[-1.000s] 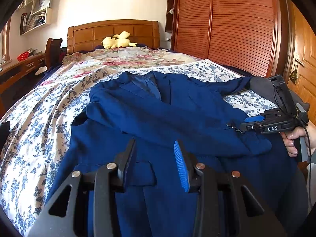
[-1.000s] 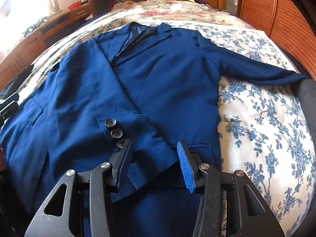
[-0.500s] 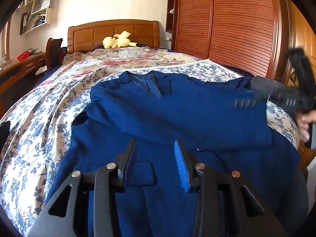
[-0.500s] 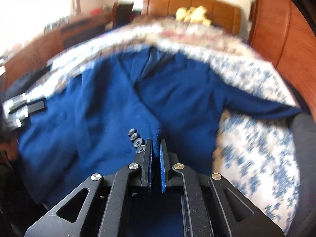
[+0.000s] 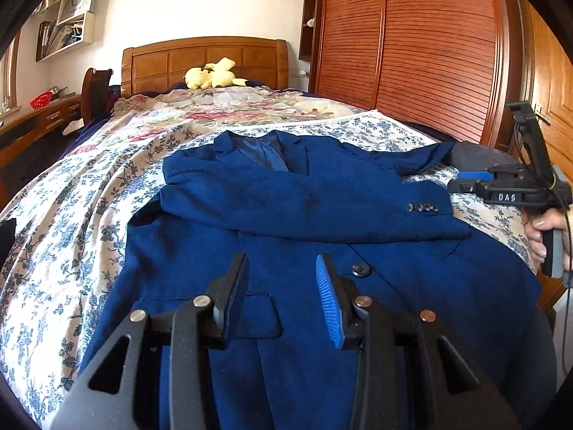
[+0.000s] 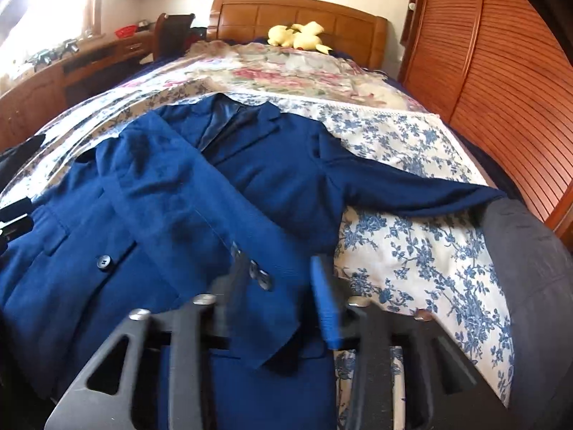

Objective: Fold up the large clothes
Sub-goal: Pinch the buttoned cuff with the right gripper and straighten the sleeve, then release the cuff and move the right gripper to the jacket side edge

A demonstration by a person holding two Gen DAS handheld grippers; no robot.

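Note:
A large navy blue jacket lies face up on the bed; it also shows in the right wrist view. Its one sleeve is folded across the chest, cuff buttons to the right. The other sleeve stretches out to the right. My left gripper is open and empty above the jacket's lower front, near a pocket flap. My right gripper is open just above the folded cuff, not holding it; it also shows in the left wrist view.
The bed has a blue-flowered spread and a wooden headboard with a yellow plush toy. A wooden wardrobe stands to the right. A desk runs along the left. A dark grey cushion lies at the bed's right corner.
My right gripper, shut on the cuff half a second ago, has opened and let the sleeve drop across the jacket's chest. My left gripper has stayed in place.

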